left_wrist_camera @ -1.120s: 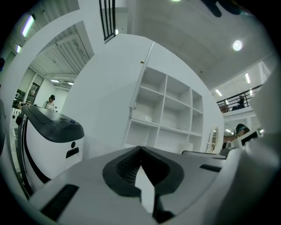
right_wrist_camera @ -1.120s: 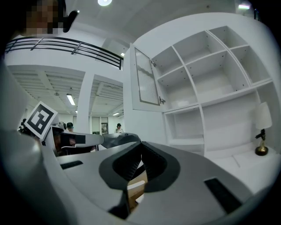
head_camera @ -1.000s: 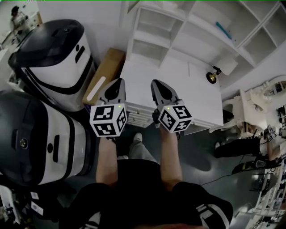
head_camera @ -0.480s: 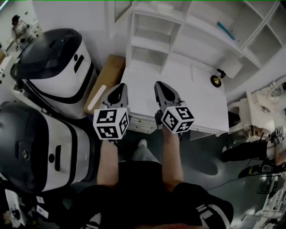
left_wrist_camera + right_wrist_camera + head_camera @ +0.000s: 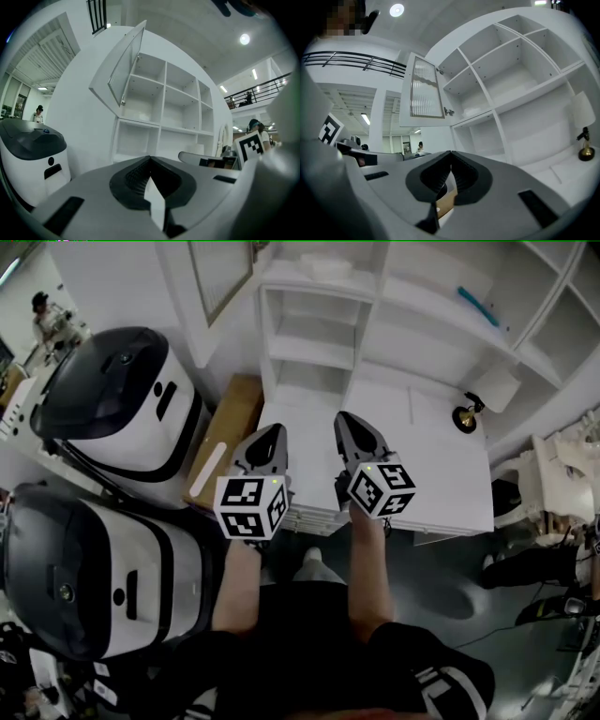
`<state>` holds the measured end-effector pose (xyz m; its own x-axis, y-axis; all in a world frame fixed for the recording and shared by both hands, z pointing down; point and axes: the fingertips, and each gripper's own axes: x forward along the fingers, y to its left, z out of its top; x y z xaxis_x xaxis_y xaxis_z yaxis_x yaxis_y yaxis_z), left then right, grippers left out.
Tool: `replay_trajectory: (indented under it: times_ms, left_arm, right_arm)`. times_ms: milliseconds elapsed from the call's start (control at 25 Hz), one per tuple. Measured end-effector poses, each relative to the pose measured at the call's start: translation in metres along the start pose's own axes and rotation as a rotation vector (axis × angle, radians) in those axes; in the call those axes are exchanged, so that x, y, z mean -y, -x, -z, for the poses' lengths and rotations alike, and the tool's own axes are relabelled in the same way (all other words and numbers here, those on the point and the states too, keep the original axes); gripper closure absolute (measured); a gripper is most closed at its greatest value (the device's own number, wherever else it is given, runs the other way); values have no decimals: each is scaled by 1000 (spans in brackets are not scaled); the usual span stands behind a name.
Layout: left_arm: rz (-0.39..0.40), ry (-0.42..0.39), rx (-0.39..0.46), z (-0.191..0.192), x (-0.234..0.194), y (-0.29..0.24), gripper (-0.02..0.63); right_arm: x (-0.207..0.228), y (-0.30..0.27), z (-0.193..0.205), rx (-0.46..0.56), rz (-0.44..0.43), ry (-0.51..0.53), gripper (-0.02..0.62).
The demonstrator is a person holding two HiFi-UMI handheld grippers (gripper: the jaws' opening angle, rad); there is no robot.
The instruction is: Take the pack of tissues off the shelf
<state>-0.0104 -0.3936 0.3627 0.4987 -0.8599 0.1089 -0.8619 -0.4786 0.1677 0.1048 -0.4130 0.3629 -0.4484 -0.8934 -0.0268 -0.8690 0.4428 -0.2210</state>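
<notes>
Since a second ago both tongs have slid on toward the white shelves, which now sit nearer. My left tongs are clenched, tips meeting, with nothing between them. The right tongs are the same, just beside them over the near edge of the desk. Farther off, behind the open door, what looks like the pack of tissues lies on the shelf, well apart from both.
</notes>
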Motion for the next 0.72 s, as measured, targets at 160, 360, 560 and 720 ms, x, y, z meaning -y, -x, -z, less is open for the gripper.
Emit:
replay_trajectory:
  times_ms: [160, 360, 560, 720]
  left_arm:
    - [13, -6, 21, -13, 10, -24, 597]
    - [-2, -23, 28, -19, 11, -52, 597]
    - [-22, -24, 48, -23, 13, -80, 597]
    - [-40, -19, 44, -16, 12, -97, 597]
  right_arm:
    - [16, -16, -13, 7, -18, -2, 576]
    - [47, -27, -26, 27, -17, -1, 575]
    - [81, -27, -33, 38, -14, 12, 575]
    - [124, -18, -42, 55, 33, -4, 576]
